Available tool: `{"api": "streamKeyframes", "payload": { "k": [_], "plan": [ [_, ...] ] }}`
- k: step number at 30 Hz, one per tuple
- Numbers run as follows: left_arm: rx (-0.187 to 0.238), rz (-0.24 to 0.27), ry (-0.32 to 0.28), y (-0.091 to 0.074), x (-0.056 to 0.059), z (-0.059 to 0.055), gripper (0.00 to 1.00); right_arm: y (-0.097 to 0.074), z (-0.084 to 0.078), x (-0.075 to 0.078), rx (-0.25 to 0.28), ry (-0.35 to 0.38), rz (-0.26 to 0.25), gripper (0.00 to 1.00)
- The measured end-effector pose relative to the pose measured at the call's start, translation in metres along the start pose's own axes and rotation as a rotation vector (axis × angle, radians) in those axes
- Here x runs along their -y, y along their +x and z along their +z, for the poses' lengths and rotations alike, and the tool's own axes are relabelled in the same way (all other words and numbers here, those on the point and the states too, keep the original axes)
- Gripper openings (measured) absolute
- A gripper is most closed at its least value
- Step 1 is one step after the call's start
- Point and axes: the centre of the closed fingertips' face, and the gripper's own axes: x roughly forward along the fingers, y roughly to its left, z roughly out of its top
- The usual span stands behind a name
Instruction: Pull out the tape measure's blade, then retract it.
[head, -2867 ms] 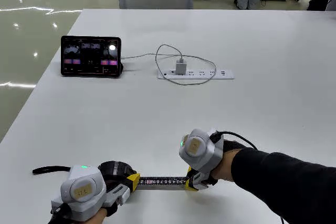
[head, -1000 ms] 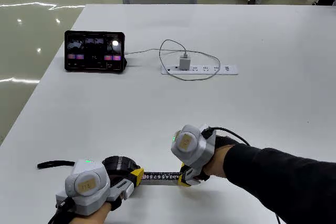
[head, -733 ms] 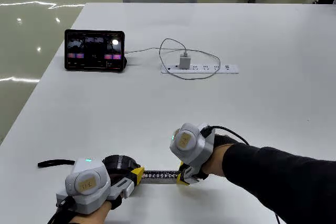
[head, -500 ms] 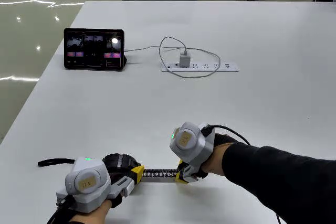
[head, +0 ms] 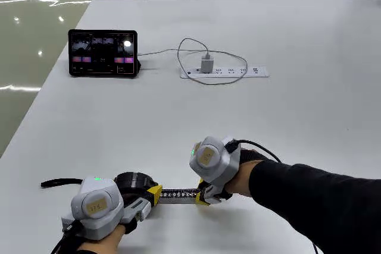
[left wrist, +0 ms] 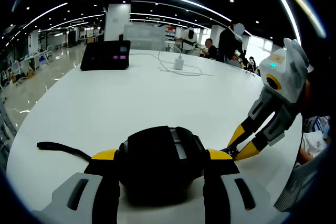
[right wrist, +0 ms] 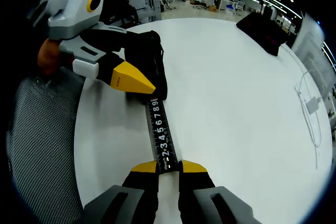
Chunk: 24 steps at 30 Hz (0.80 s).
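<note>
Jaws of my left gripper (left wrist: 163, 156) are closed against both sides of the tape measure (head: 132, 181), pinning its black case flat on the white table (head: 268, 135) close to my body. A black wrist strap (head: 59, 181) trails from the case to my left. My right gripper (right wrist: 168, 167) has its yellow-tipped jaws shut on the end of the blade (right wrist: 159, 127), just to the right of the case.

A short stretch of blade is out, lying flat on the table and reading one to nine between the two grippers. With so little showing, I judge this is either the start of the pull or the last of the retraction; I cannot tell which. Either way, the next move calls for holding the case firm and moving the right gripper in a straight line along the blade, with the tip pinched so it cannot snap back.

The case is the one housing here, and I judge the rest of the blade is coiled inside it. Farther off are a lit tablet (head: 102, 53) and a power strip (head: 225, 71) with a charger (head: 206, 63) plugged in.
</note>
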Motion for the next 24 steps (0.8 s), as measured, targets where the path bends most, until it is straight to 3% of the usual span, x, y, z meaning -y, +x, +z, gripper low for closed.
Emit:
{"api": "streamKeyframes", "payload": {
  "k": [16,20,24],
  "plan": [
    [0.007,-0.002,-0.003,0.0004,-0.0006,-0.0001,0.59,0.0009,0.0015,-0.0002,0.042,-0.008,0.012,0.10],
    [0.010,-0.007,-0.005,-0.0001,-0.0004,-0.0001,0.59,0.0015,0.0029,-0.0015,0.070,-0.083,0.019,0.10],
    [0.010,-0.009,-0.003,-0.0001,0.0001,0.0000,0.59,0.0011,0.0029,-0.0016,0.087,-0.099,0.036,0.10]
  ]
}}
